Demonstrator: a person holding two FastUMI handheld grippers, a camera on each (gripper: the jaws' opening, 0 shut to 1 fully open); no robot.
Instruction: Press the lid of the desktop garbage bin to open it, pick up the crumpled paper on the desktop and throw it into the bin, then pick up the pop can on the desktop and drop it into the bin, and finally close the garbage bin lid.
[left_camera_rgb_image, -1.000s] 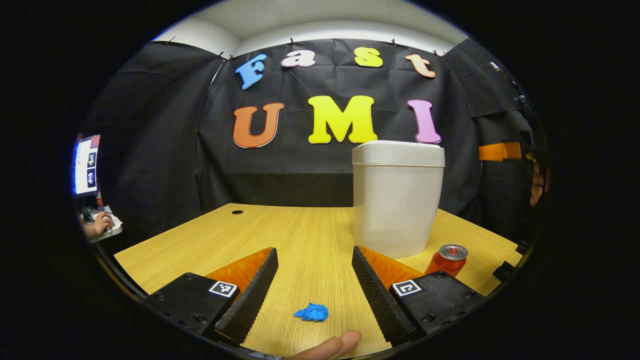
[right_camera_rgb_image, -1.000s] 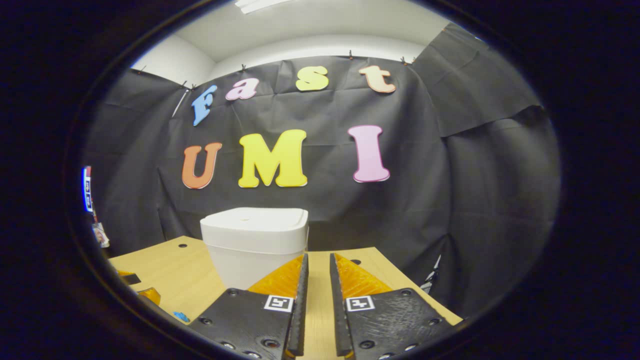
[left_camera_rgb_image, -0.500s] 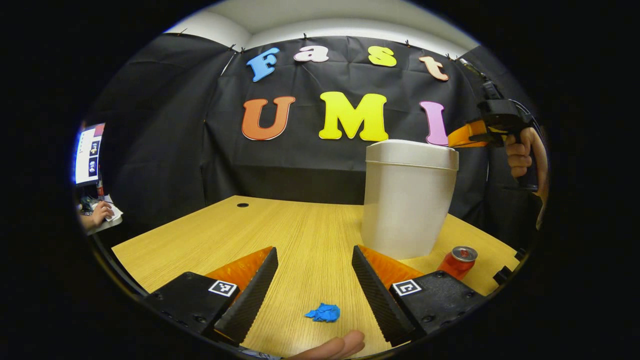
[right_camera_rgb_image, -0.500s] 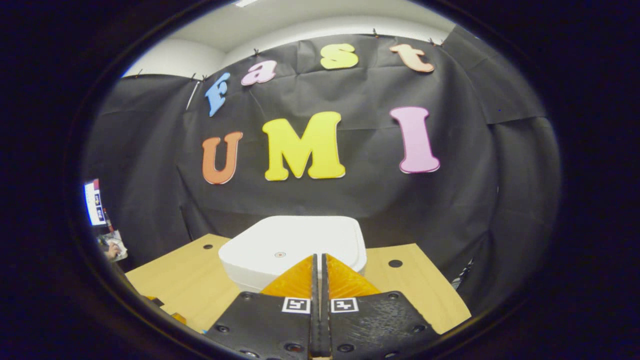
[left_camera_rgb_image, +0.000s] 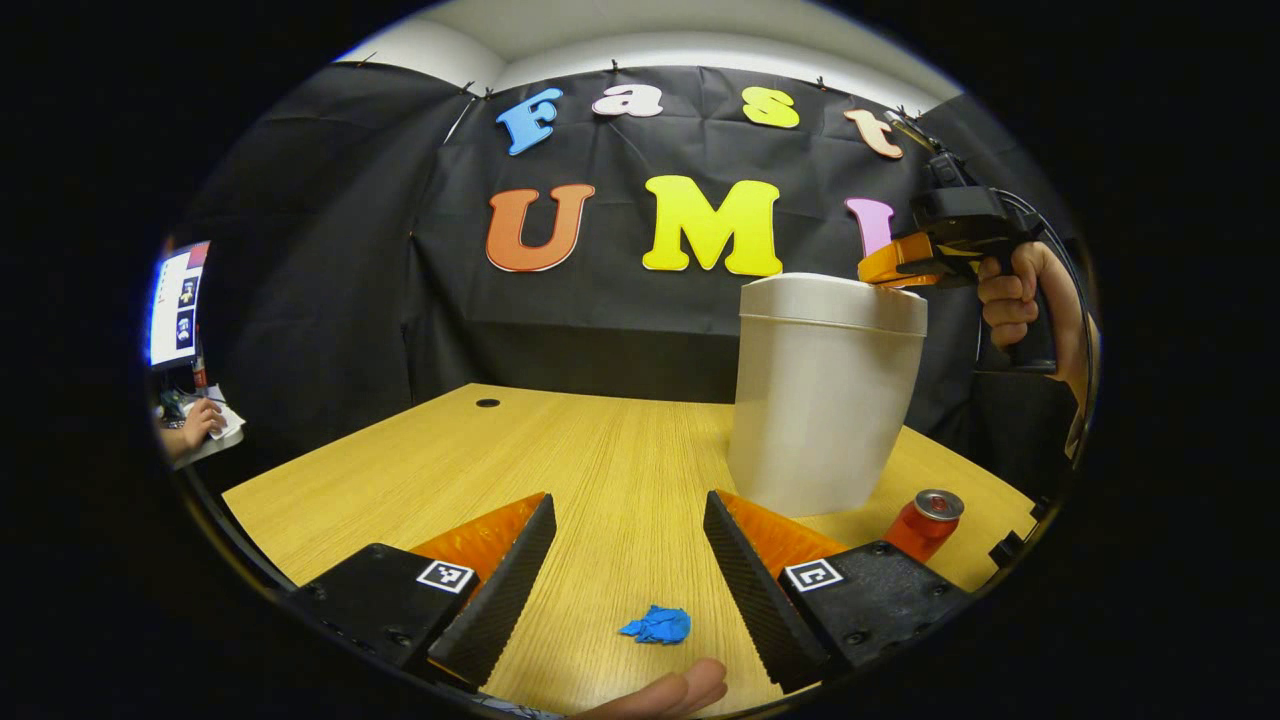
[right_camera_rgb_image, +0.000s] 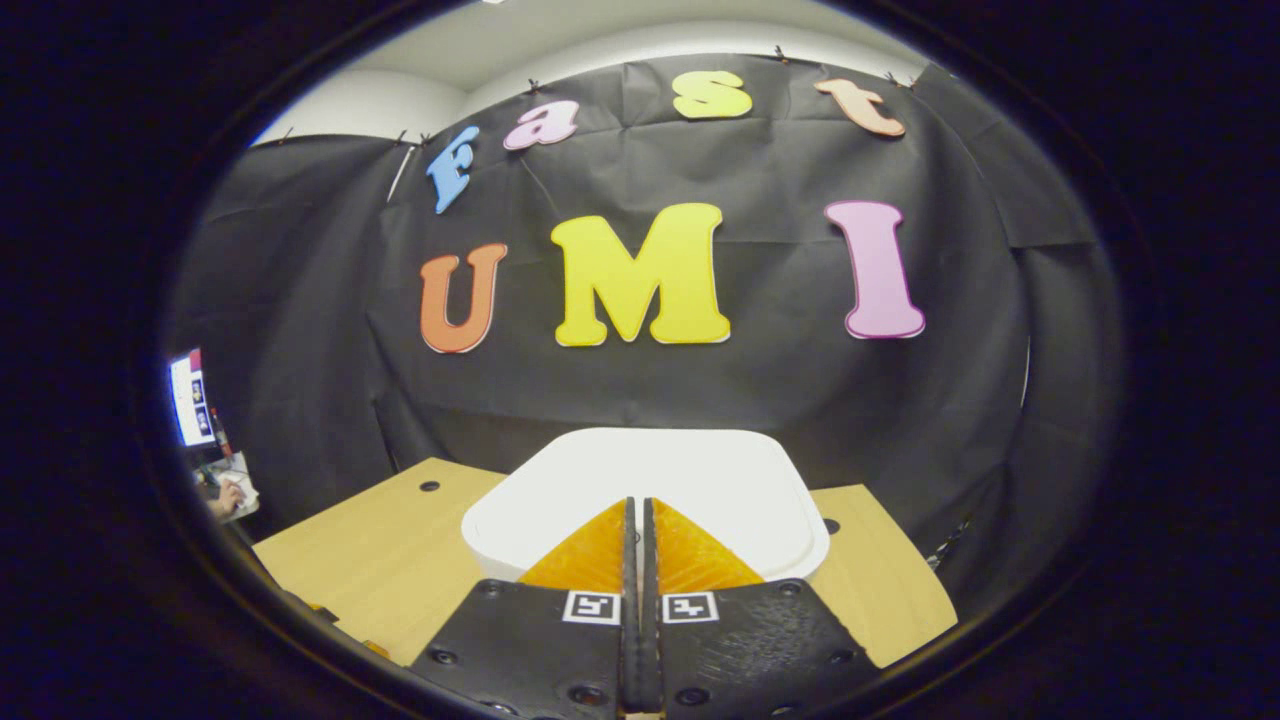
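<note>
A white desktop bin (left_camera_rgb_image: 822, 400) stands on the wooden table (left_camera_rgb_image: 560, 460) with its lid (right_camera_rgb_image: 640, 480) down. My right gripper (right_camera_rgb_image: 636, 505) is shut with nothing in it, its tips right over the lid's top; in the left gripper view that right gripper (left_camera_rgb_image: 875, 272) sits at the lid's right edge, held by a hand (left_camera_rgb_image: 1010, 300). My left gripper (left_camera_rgb_image: 628, 510) hangs open low over the table. A blue crumpled paper (left_camera_rgb_image: 657, 625) lies on the table between its fingers. A red pop can (left_camera_rgb_image: 925, 520) stands right of the bin's base.
A screen (left_camera_rgb_image: 172, 305) and a person's hand (left_camera_rgb_image: 198, 425) sit beyond the table's left edge. A cable hole (left_camera_rgb_image: 488, 403) marks the far left of the tabletop. A fingertip (left_camera_rgb_image: 670, 690) shows at the bottom of the left gripper view.
My right gripper closed and rose, then moved forward over the bin's lid. The left gripper drifted slightly, staying open above the blue paper.
</note>
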